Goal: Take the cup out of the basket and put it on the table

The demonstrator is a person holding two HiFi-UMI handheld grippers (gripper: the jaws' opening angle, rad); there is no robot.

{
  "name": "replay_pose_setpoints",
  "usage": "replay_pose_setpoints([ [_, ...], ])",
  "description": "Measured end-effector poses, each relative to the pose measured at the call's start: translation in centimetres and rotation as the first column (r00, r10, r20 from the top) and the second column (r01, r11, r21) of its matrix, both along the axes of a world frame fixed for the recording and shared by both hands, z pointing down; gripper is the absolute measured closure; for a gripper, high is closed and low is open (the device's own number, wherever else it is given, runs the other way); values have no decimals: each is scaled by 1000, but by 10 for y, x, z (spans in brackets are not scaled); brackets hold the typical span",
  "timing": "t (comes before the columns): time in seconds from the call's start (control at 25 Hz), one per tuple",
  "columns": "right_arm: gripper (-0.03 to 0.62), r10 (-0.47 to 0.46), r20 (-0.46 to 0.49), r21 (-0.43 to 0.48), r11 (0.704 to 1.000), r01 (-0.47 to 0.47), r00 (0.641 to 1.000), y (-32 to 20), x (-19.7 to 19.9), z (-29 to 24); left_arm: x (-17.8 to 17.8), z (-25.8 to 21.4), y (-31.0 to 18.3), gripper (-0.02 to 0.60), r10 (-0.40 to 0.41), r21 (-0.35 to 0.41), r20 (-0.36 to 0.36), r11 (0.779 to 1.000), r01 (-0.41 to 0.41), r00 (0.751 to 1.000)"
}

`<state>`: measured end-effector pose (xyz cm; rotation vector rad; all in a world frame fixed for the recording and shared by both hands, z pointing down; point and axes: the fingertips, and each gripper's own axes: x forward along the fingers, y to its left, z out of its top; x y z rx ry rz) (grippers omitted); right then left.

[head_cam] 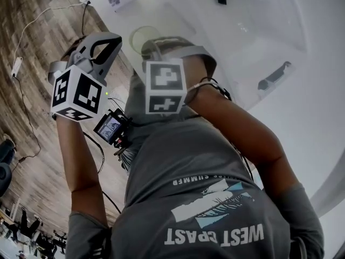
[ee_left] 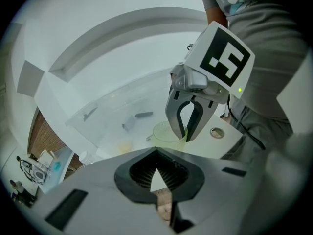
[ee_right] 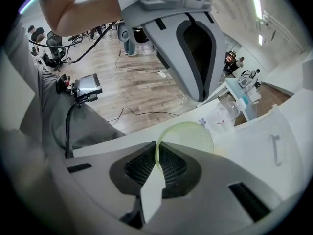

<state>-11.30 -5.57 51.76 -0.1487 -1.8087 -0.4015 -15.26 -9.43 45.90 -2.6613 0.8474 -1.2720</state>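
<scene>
Well, cup point(ee_right: 190, 136) rim between right tongs point(ee_right: 157, 156).

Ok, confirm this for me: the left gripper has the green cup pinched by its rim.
Not right. It is the right gripper that has the green cup pinched by its rim. The right gripper view shows this, with the thin rim running between its closed jaws. The left gripper is shut with nothing between its jaws.

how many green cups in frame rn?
1. The green cup has its rim pinched in the right claw, over the white table. The person's body may hide others.
</scene>
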Motion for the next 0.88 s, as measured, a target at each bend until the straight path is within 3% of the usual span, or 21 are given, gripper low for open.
replay_pose_setpoints([
  [0.88, 565, 7, -165, -65, 998, -18, 986, -1, 23, 69, 1, 46, 10, 574, -1, -85, -39, 996, -2, 999],
])
